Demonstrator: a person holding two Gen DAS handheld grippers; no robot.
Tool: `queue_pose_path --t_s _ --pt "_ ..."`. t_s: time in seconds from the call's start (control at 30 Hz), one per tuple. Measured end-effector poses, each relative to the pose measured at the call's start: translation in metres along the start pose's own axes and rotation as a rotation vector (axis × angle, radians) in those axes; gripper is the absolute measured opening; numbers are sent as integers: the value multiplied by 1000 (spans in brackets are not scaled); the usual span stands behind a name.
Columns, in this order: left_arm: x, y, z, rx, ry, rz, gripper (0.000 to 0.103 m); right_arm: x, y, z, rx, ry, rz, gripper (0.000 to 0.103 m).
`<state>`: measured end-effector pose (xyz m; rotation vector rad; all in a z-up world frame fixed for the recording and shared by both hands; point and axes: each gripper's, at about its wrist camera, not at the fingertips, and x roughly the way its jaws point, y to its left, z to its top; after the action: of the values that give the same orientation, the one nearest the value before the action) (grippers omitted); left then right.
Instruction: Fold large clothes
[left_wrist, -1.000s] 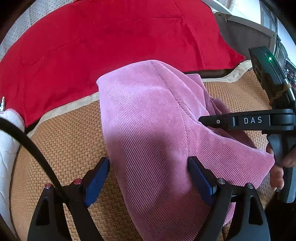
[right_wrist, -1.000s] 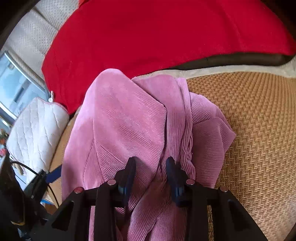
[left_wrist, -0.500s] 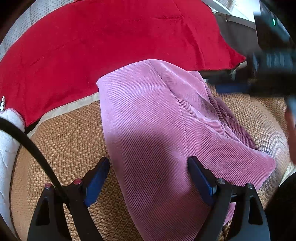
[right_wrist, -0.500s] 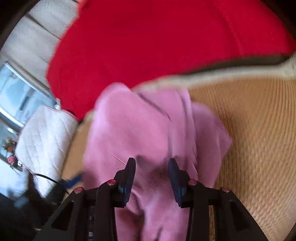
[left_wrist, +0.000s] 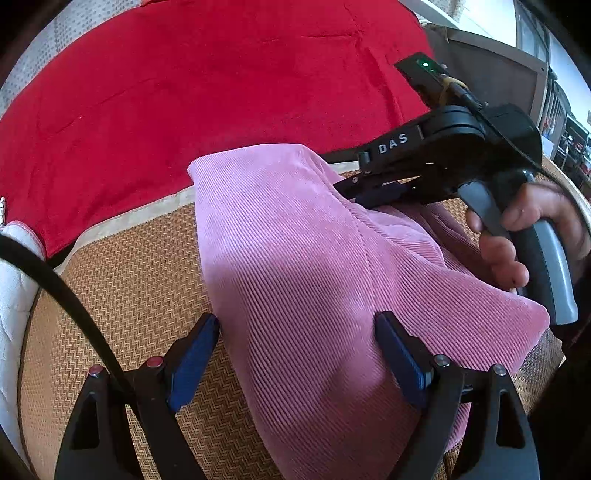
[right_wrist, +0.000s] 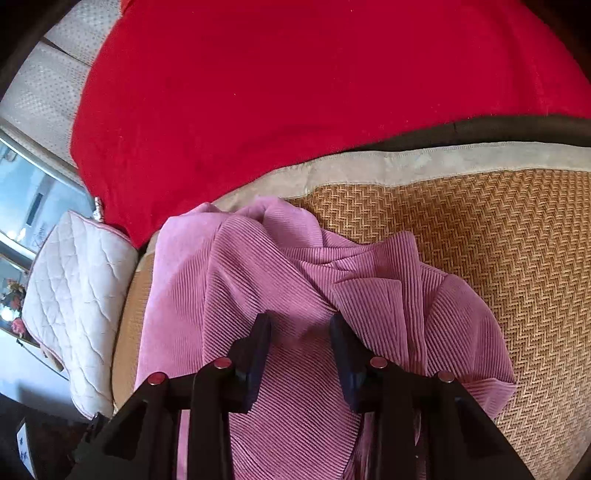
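- While daylight is falling across a woven tan mat (left_wrist: 147, 273), a white quilted cushion (right_wrist: 74, 295) is lying at its far left edge, touching the mat's border.
- Behind the mat, a red blanket (left_wrist: 207, 81) is spreading over the backrest and filling the upper part of both views.
- At left, the left gripper (left_wrist: 297, 325) is hovering with its blue-padded fingers (left_wrist: 194, 356) spread wide apart, one over bare mat, the other over cloth, gripping nothing.
- Between and beyond those fingers, a pink corduroy garment (left_wrist: 295, 258) is lying bunched on the mat, its far corner reaching the mat's pale fabric border just short of the blanket.
- Seen from the right wrist camera, the garment (right_wrist: 280, 295) is sitting in rumpled layers, with a flap folded over its right side and bare mat (right_wrist: 498, 240) showing to the right.
- At right, the right gripper (left_wrist: 373, 190) is pointing leftward into the folds near the garment's far side, held by the person's right hand (left_wrist: 528, 225) on its grey handle.
- From its own camera, the right gripper (right_wrist: 300, 325) is showing its fingers narrowly parted, standing over a ridge of pink cloth; whether they are actually pinching it cannot be told.
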<state>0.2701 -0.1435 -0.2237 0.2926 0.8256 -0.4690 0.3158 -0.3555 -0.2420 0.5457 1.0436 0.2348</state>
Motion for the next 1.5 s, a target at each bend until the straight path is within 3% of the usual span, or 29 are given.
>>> queue_pose_path --t_s 0.2,0.27,0.53,0.77,0.83,0.93,1.0,1.03,1.07,1.17,1.23,1.37,1.5 --pt "-7 -1 -3 20 -6 41 88 -43 -4 -23 19 -63 40 44" --pt "-11 -2 -2 23 -10 59 88 -69 -1 -37 12 -105 52 72" --pt "-45 -20 -6 51 -61 128 88 -171 9 -106 -81 -240 -72 73" --pt "-84 -47 -15 37 -116 188 89 -223 29 -156 -171 -286 -196 73" --pt "-90 -40 -22 34 -134 265 95 -223 33 -166 -195 -276 -185 73" --pt "-96 -25 -33 6 -142 328 96 -214 32 -175 -218 -284 -152 71" --pt "-93 -11 -37 -24 -133 331 96 -202 29 -174 -203 -275 -132 61" --pt "-92 -7 -38 -36 -125 328 96 -191 29 -172 -185 -257 -114 49" --pt "-86 -1 -40 -56 -104 323 96 -182 27 -170 -174 -244 -101 43" --pt "-62 2 -44 -29 -48 314 96 -162 36 -164 -186 -243 -95 41" --pt "-50 -4 -48 10 -16 346 96 -142 45 -164 -208 -219 -99 40" --pt "-49 -8 -49 42 -22 353 96 -82 37 -172 -204 -87 -233 40" --pt "-63 -7 -51 27 -37 372 96 -91 39 -177 -183 -117 -211 40"
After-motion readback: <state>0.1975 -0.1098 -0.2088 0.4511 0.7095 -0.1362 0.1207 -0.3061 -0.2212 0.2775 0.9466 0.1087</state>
